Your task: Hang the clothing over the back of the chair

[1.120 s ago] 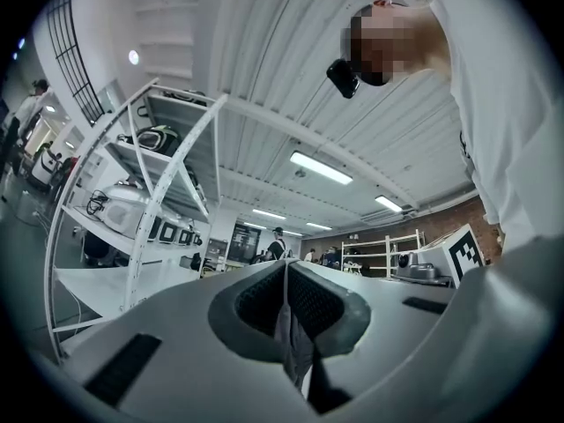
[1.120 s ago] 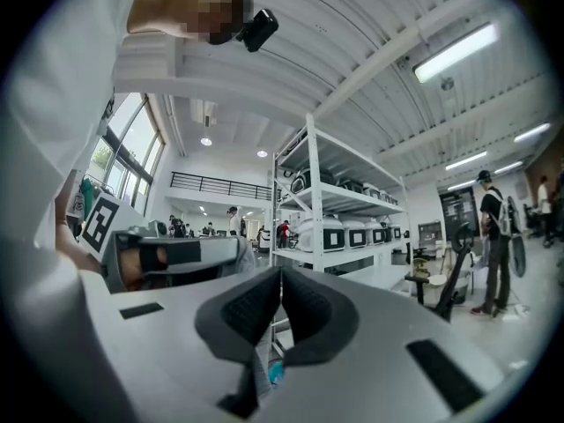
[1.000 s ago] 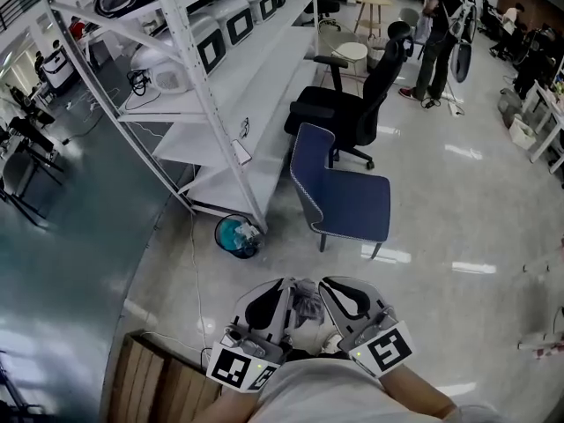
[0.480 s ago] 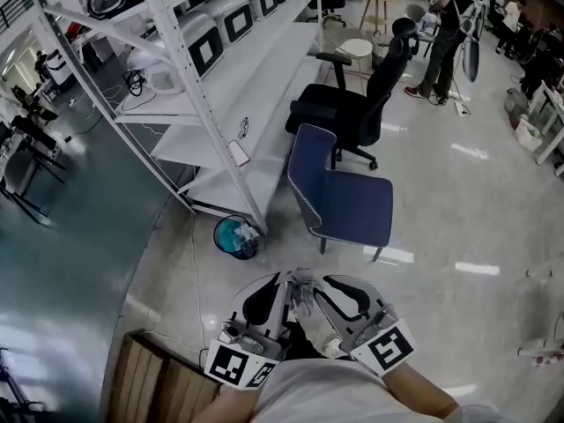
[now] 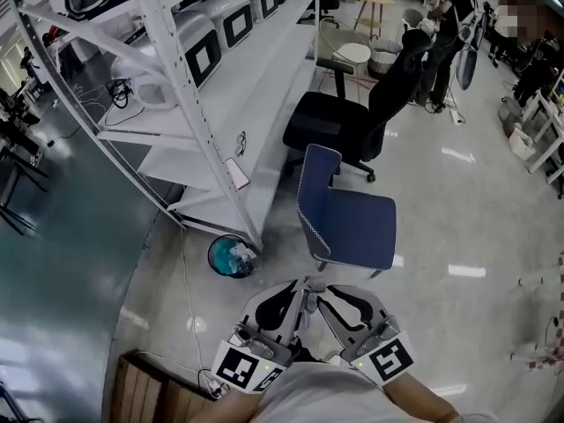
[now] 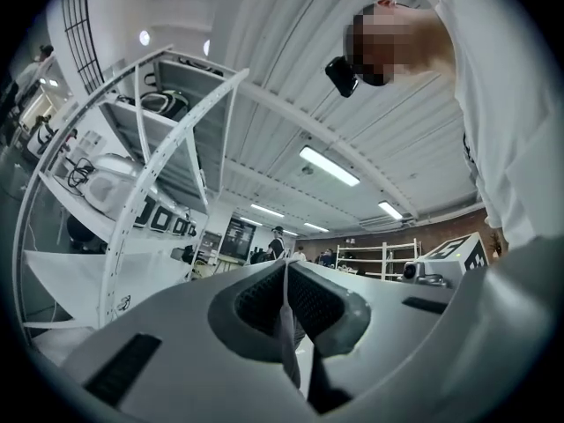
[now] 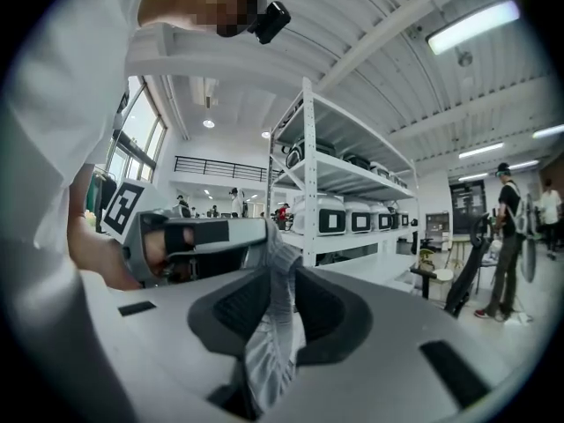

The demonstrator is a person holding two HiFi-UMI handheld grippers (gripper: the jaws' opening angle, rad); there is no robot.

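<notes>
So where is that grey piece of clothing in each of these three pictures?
Head view: the grey clothing is low in the centre, nearer than the blue chair.
Left gripper view: the clothing is a thin strip pinched between the jaws, low centre.
Right gripper view: the clothing is a wider fold pinched between the jaws, low centre.
Shared landmark: the white shelving rack.

A white shelving rack (image 5: 189, 104) is seen running along the floor. White machines (image 5: 198, 42) with dark square windows are lined up on its shelf. A teal bin (image 5: 230, 256) is set at the rack's near foot. A black office chair (image 5: 352, 117) is parked just beside the rack, and a wooden crate (image 5: 154, 386) is placed well short of it.
</notes>
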